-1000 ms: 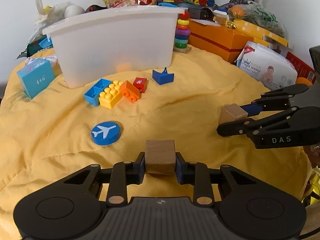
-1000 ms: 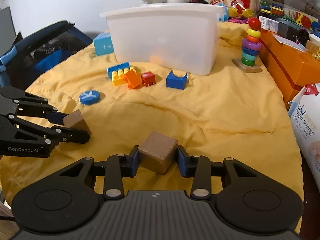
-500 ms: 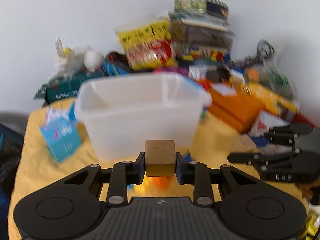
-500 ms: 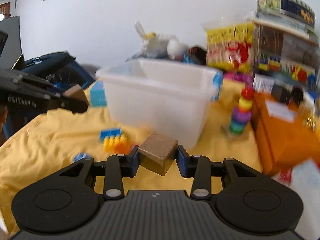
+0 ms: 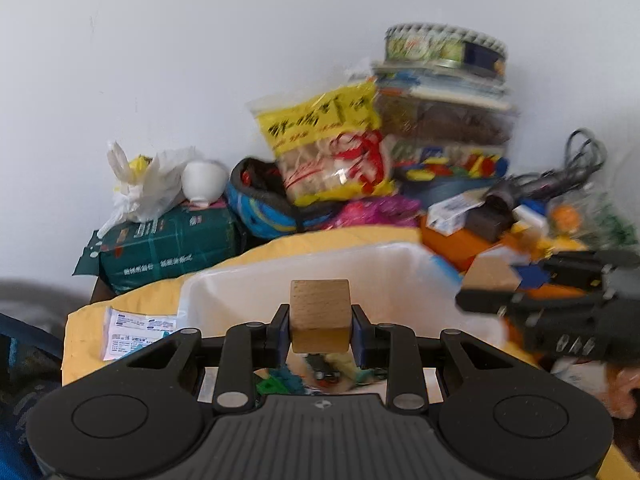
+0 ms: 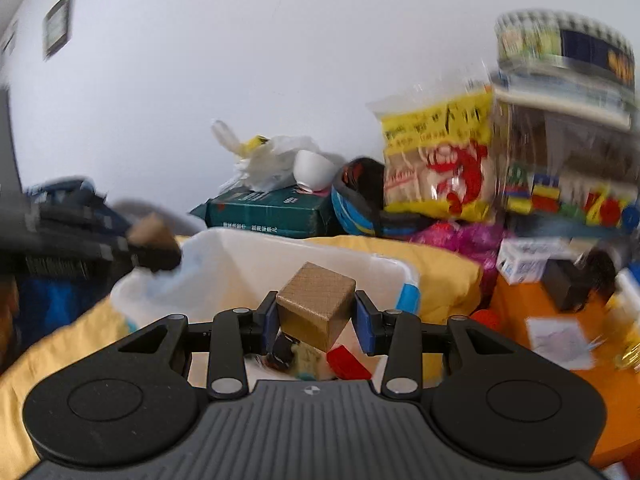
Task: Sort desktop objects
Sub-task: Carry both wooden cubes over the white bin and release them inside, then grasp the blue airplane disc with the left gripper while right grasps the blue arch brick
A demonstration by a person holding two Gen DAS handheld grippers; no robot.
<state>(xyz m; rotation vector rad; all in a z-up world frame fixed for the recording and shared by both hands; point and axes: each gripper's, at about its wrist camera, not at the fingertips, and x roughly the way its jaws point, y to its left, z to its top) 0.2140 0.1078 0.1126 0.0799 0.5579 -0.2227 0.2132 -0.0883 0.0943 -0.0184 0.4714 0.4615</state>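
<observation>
Both cubes risen above white bin; yellow cloth, cluttered wall.

Yellow-and-red snack bag propped against white wall, round printed tin stacked above, white cup set on dark green carton, crumpled white plastic bag alongside

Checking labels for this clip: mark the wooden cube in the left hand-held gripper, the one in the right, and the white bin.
left wooden cube (image 5: 319,316), left wrist view, front face
right wooden cube (image 6: 310,314), right wrist view, front face
white bin (image 6: 256,256), right wrist view, inner back wall
</observation>
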